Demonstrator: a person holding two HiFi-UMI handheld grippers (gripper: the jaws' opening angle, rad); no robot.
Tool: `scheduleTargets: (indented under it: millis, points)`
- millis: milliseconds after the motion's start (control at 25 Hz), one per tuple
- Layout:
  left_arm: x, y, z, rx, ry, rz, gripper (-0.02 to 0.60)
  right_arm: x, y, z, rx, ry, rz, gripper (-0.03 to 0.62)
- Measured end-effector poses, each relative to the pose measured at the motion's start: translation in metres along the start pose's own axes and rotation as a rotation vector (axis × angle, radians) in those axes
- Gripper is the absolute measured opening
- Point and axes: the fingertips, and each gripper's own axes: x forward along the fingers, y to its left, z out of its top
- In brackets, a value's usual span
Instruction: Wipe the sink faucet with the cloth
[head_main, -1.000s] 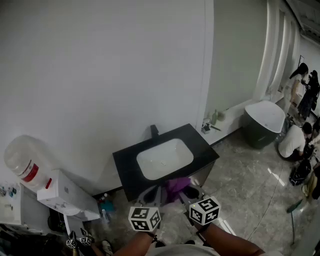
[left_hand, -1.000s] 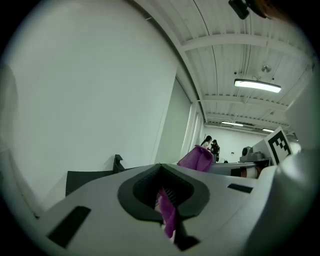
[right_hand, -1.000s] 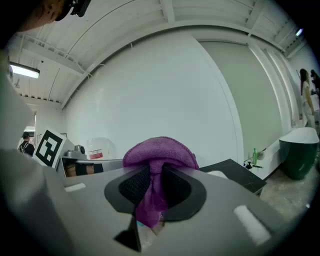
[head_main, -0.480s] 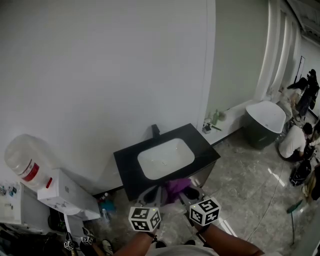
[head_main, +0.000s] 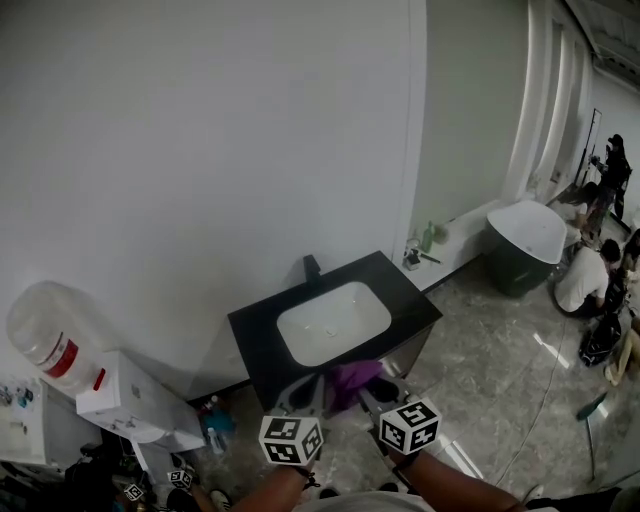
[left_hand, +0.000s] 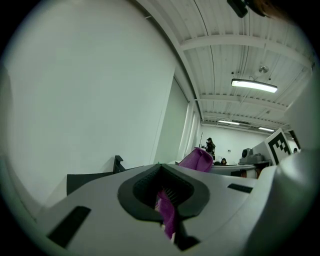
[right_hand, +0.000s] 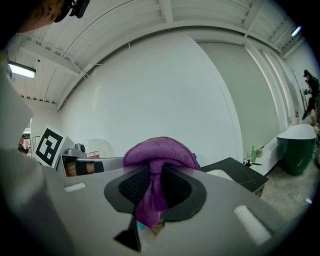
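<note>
A black faucet (head_main: 311, 266) stands at the back edge of a black counter (head_main: 258, 330) that holds a white sink (head_main: 333, 322). Both grippers hang low in front of the counter, side by side. A purple cloth (head_main: 350, 379) is bunched between them. My left gripper (head_main: 300, 392) is shut on a fold of the cloth (left_hand: 167, 216), and the faucet (left_hand: 118, 162) shows beyond it to the left. My right gripper (head_main: 378, 392) is shut on the cloth (right_hand: 157, 156), which bulges over its jaws. Neither gripper touches the faucet.
A white wall rises right behind the counter. At the left stand a white water dispenser (head_main: 130, 400) and a big clear bottle (head_main: 45, 335). A dark green bathtub (head_main: 525, 250) and several people are at the far right. Small bottles (head_main: 428, 236) sit on a ledge.
The head view has shifted a little. Both grippers and the cloth keep their places in front of the counter. The people at the far right have moved.
</note>
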Motion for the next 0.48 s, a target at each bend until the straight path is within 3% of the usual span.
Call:
scheduleTargets:
  millis: [240, 480]
  points:
    - [0.008, 0.019, 0.004, 0.022, 0.011, -0.018, 0.005, 0.019, -0.001, 0.000, 0.009, -0.013, -0.022, 0.074]
    - [0.050, 0.044, 0.006, 0.018, 0.025, -0.009, 0.005, 0.058, -0.032, 0.008, 0.010, -0.010, -0.016, 0.074]
